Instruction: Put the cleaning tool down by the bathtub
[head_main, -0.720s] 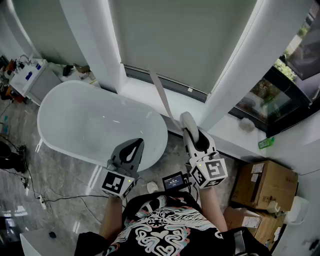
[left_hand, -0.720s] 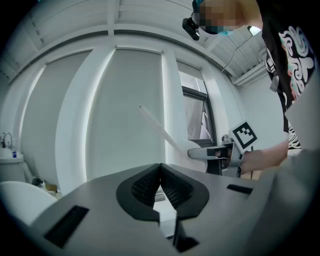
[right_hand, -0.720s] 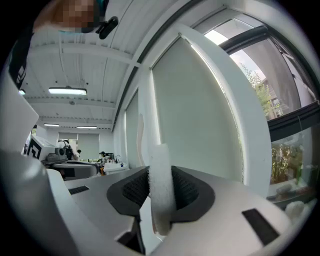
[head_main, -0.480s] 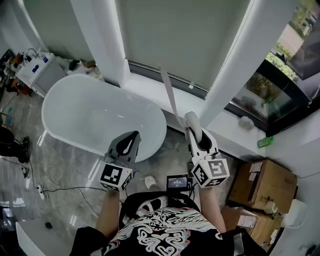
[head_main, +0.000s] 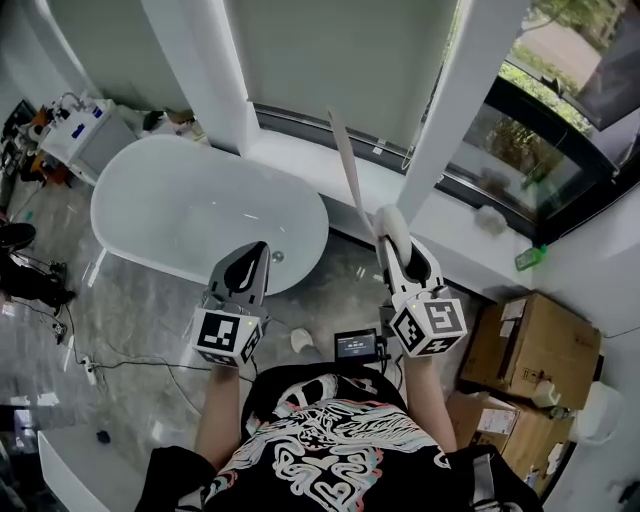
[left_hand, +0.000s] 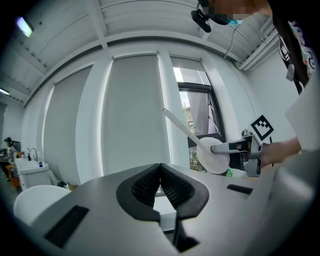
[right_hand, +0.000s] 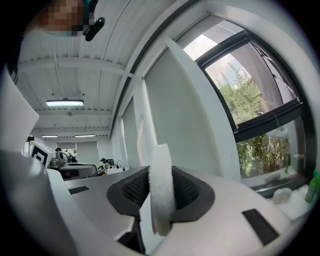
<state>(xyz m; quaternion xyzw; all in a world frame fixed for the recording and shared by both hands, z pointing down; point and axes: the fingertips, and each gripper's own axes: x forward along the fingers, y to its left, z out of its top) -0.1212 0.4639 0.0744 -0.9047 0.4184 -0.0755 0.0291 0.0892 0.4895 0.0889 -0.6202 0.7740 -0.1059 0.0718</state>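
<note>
The white oval bathtub (head_main: 200, 220) stands on the grey marbled floor at upper left of the head view. My right gripper (head_main: 397, 240) is shut on the cleaning tool's round white pad (head_main: 392, 225), held on edge between the jaws (right_hand: 161, 185). The tool's long pale handle (head_main: 348, 170) slants up and away toward the window. From the left gripper view the pad (left_hand: 212, 156) shows at the right, clamped in the right gripper (left_hand: 235, 148). My left gripper (head_main: 252, 262) hovers over the tub's near end, shut with nothing in it (left_hand: 160, 167).
Cardboard boxes (head_main: 530, 370) sit at right below the window sill (head_main: 480, 265). A white column (head_main: 445, 130) rises behind the tool. A small screen device (head_main: 357, 346) and a white cup (head_main: 300, 340) lie on the floor near my body; cables (head_main: 120, 370) run at left.
The head view has shifted a little, with more window now showing. Both grippers keep about the same pose; the tool stays clamped and its handle stands slightly steeper.
</note>
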